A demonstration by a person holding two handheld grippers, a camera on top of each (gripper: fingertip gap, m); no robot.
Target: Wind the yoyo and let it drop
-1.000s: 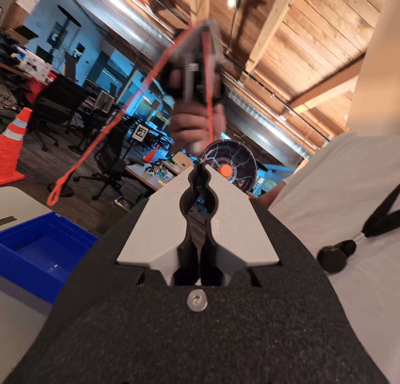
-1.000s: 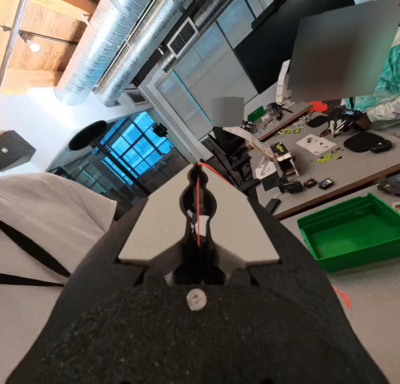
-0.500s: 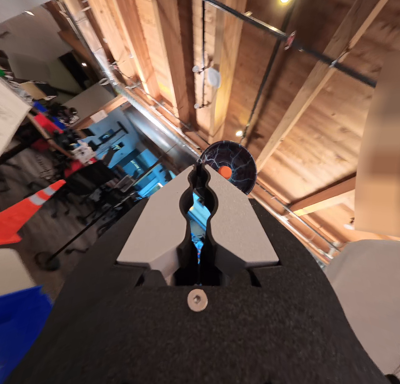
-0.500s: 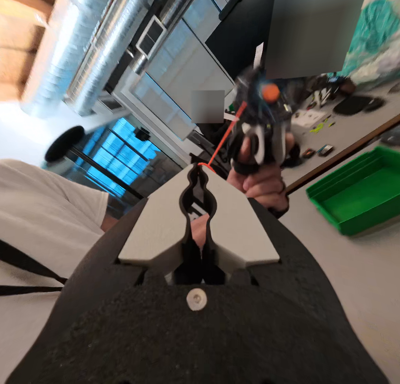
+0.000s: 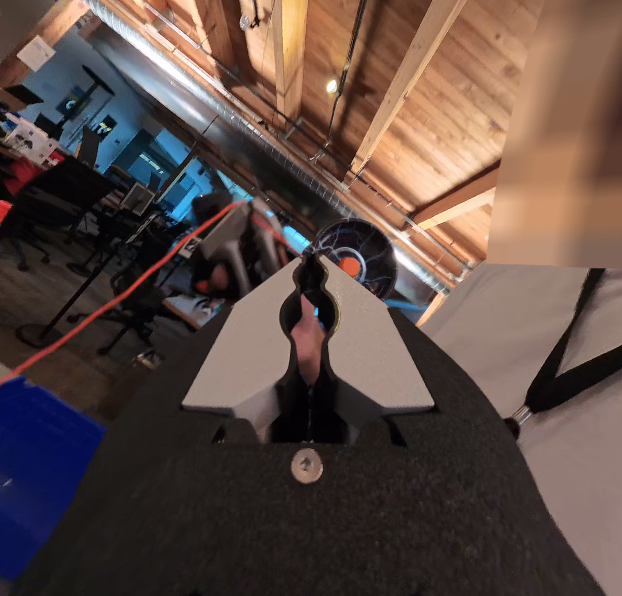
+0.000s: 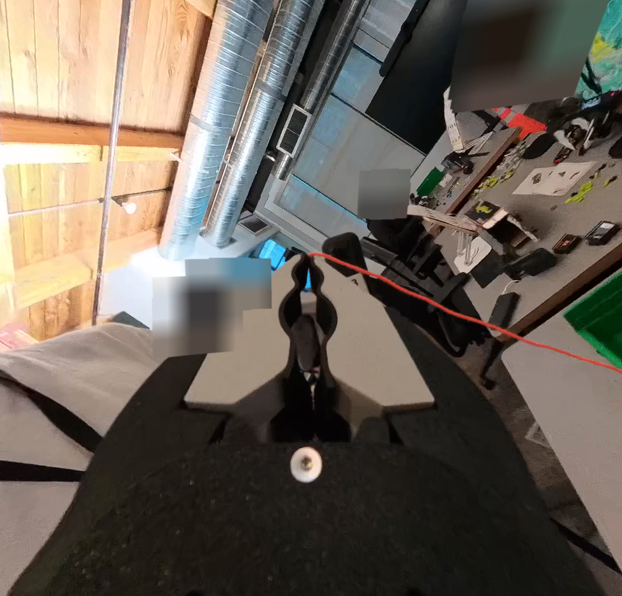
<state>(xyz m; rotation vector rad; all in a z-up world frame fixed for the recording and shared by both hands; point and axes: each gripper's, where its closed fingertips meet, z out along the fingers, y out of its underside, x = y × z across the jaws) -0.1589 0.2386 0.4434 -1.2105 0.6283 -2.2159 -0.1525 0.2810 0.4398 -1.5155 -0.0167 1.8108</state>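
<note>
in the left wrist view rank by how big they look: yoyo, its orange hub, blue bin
1. blue bin, cut off by the frame and nearer the camera, so unsure
2. yoyo
3. orange hub

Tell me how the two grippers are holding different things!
The left gripper pinches the dark yoyo, a round disc with an orange middle. The right gripper pinches only the thin red string, which trails off to one side. Both grippers have their grey jaws closed tight.
</note>
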